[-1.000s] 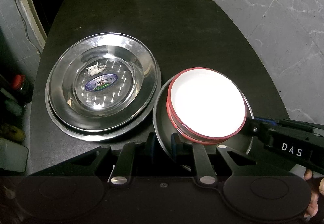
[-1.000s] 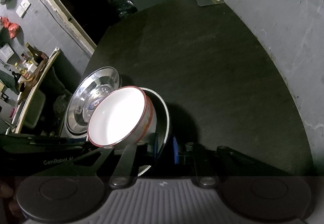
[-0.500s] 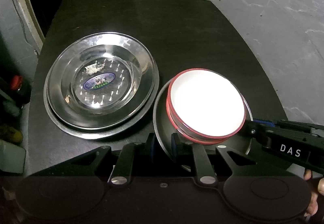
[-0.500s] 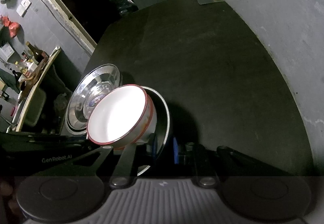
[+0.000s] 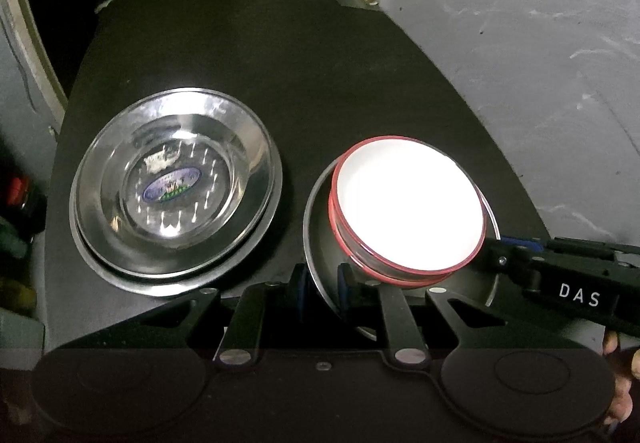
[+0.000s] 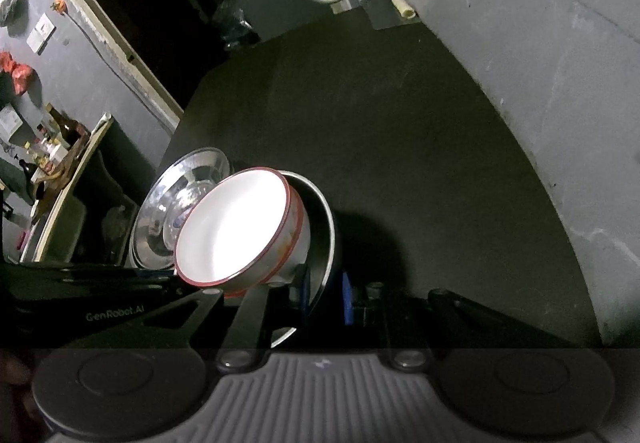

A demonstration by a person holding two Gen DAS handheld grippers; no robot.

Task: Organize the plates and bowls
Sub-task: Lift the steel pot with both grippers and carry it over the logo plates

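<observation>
Both tongs reach in low from the near side, the left tongs and the right tongs each pinching the steel plate's rim, with two stacked red-rimmed bowls inside, right of the steel dishes on the counter.

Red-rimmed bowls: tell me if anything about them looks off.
The red-rimmed bowls sit tilted, leaning toward the steel plate stack, on a steel plate gripped at its rim by both claws. Orange staining marks the upper bowl's side.
</observation>
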